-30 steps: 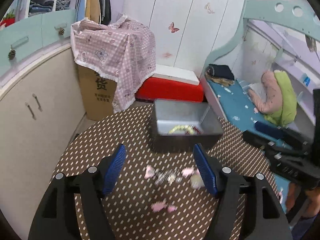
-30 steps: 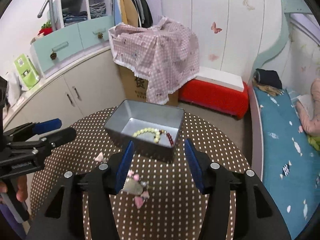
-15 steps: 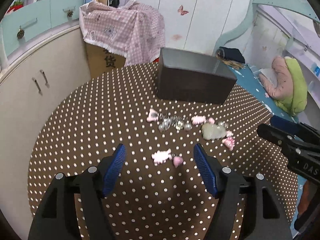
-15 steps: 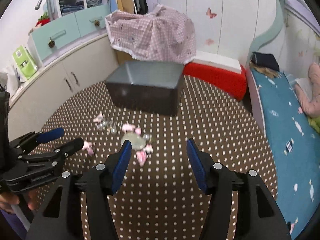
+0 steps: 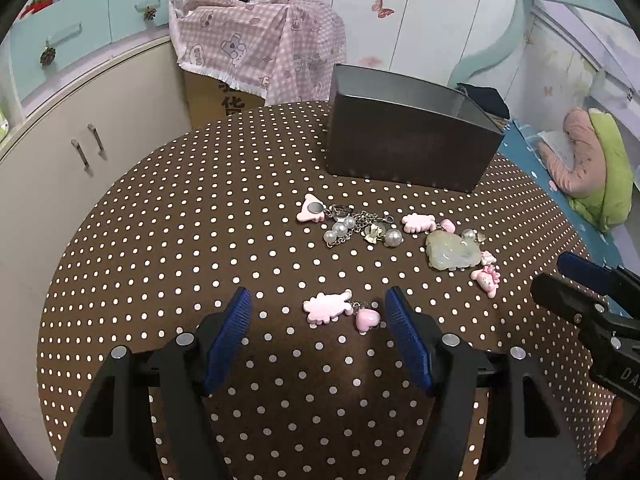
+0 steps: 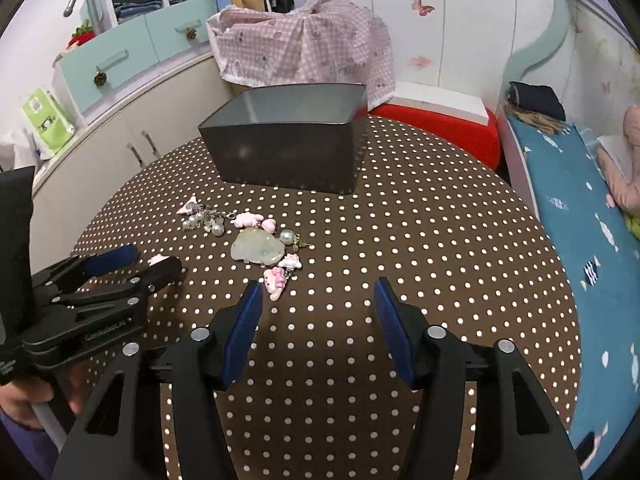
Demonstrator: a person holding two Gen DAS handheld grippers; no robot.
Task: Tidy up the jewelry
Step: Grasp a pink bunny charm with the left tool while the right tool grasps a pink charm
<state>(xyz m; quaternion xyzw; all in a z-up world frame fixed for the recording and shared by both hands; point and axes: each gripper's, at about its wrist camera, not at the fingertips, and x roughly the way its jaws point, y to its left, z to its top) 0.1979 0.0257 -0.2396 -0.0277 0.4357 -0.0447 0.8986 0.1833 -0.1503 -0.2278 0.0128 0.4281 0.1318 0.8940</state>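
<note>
Loose jewelry lies on a round brown dotted table point(image 5: 160, 264). A pink cloud charm with a heart point(image 5: 329, 306) sits just ahead of my left gripper point(image 5: 318, 314), which is open with the charm lying between its fingertips, untouched. Farther on lie a pearl chain point(image 5: 356, 229), a pale jade pendant point(image 5: 452, 252) and pink kitty charms point(image 5: 486, 276). A grey tin box point(image 5: 408, 144) stands behind them. My right gripper point(image 6: 318, 300) hovers low with its jaws opening and nothing between them. The kitty charms point(image 6: 276, 280) lie just ahead of its left finger, the jade pendant point(image 6: 258, 246) beyond.
The tin box point(image 6: 288, 144) stands at the far side, its inside hidden from this low angle. My left gripper point(image 6: 120, 266) and a hand point(image 6: 24, 396) fill the left of the right wrist view. Cabinets point(image 5: 80, 152) flank the left, a bed point(image 6: 580, 200) the right.
Both grippers have sunk toward the table and now sit close above the jewelry. The box is seen side-on, so the bracelet inside is hidden. The right jaws have widened a little.
</note>
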